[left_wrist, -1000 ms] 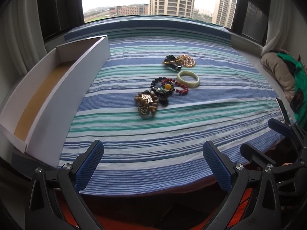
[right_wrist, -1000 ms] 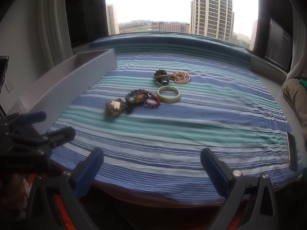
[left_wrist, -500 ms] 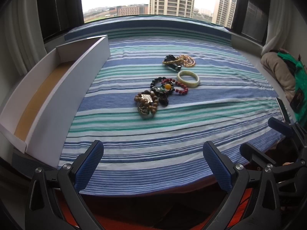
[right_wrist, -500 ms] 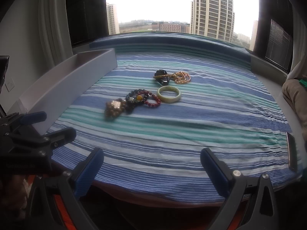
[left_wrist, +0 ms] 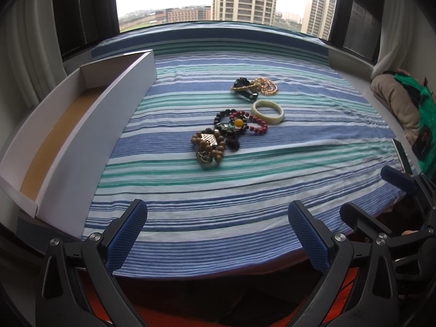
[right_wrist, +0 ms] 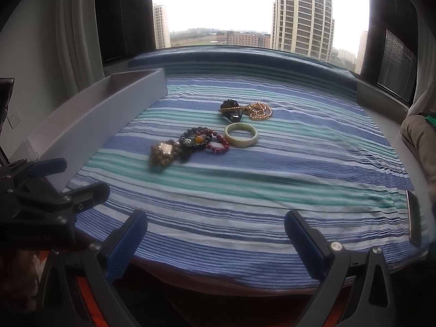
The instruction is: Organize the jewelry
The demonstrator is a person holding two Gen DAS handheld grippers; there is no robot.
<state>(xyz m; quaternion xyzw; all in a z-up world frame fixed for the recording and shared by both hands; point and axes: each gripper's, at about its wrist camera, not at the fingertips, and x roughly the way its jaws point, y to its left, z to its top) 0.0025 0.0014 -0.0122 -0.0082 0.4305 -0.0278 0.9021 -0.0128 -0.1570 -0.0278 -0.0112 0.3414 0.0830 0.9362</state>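
L wrist: left gripper [left_wrist: 218, 234] jaws wide apart, empty, at the near edge of the striped bedsheet [left_wrist: 313, 163]. Long white box [left_wrist: 81, 136] lies left of the jade bangle [left_wrist: 268, 108]; wooden bead bracelet [left_wrist: 208, 147] nearer than the bangle.

R wrist: right gripper [right_wrist: 215, 239] jaws apart, empty. Bangle [right_wrist: 241, 134] stiff, slick, prob fragile: pinch across the rim. Gold chain [right_wrist: 260, 111] behind it, limp; grab the bunch.

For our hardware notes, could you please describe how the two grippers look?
Both match: the left gripper and right gripper have black angular frames with silver bolts, and jaws faced with blue cross-hatched pads. Orange shows beneath each. No cables or sleeves are visible.
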